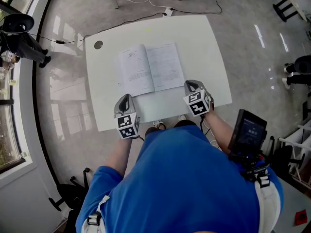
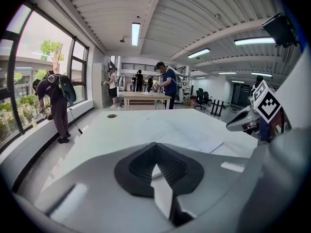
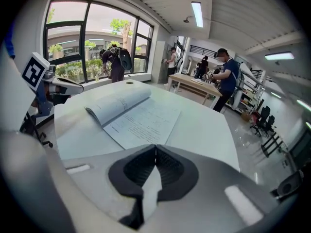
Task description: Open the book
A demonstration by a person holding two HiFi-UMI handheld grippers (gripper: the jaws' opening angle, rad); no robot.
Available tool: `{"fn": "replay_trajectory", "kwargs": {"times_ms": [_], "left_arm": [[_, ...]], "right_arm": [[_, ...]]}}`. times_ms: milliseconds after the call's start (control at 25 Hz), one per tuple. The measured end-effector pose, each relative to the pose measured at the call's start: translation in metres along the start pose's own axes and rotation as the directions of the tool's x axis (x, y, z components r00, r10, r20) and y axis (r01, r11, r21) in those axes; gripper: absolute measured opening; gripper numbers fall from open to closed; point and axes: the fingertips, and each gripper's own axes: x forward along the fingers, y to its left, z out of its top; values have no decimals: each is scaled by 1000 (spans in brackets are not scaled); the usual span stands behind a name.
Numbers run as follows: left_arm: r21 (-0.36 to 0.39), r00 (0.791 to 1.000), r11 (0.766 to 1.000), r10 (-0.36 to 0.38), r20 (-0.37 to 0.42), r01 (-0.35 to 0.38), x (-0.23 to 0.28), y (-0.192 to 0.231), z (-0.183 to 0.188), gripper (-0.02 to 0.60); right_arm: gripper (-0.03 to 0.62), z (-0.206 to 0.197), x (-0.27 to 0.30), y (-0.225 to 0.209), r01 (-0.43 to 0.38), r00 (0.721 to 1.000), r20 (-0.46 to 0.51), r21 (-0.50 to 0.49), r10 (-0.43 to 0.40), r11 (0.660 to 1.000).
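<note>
Blue shirt (image 1: 194, 178) on the person is closest. Left gripper (image 1: 126, 97) and right gripper (image 1: 191, 84) hang beside the book's (image 1: 150, 68) bottom corners, fingers (image 3: 136, 171) pressed together, holding nothing, likely because the book already lies open on the bench (image 1: 206, 42)

The left claw (image 1: 125, 99) and right claw (image 1: 190, 84) point forward and down, jaws pressed together (both empty).

Open book (image 1: 150, 68) on table (image 1: 204, 42)
</note>
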Motion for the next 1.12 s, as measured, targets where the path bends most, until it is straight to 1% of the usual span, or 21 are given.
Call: {"fn": "replay_trajectory", "kwargs": {"times_ms": [160,280,440,560,680,800,920,1120], "left_arm": [[-4,999,1000,-8,54,8,-11,-19,15,8],[-5,996,1000,2,90,-2,-21,-29,25,8],[4,993,1000,8,119,-8,-56,-81,40,6],[6,991,1000,10,133,-11,-80,-118,41,6],[15,989,1000,15,145,-18,-109,-152,36,6],[13,988,1000,14,153,-16,-128,-173,30,6],[33,988,999,-3,156,-2,-132,-184,26,6],[66,988,997,-47,149,38,-125,-194,22,8]], "right_arm": [[3,8,-18,5,-6,996,87,25,4,1000],[3,23,-34,13,-26,985,171,32,20,999],[3,19,-89,8,-58,958,282,41,44,997],[3,6,-124,7,-83,936,347,47,62,995],[3,-14,-160,10,-102,920,385,40,79,994],[3,-27,-181,15,-123,906,413,37,97,992],[3,-30,-185,17,-130,896,432,33,103,991],[3,-34,-188,16,-121,891,446,44,89,992]]}}
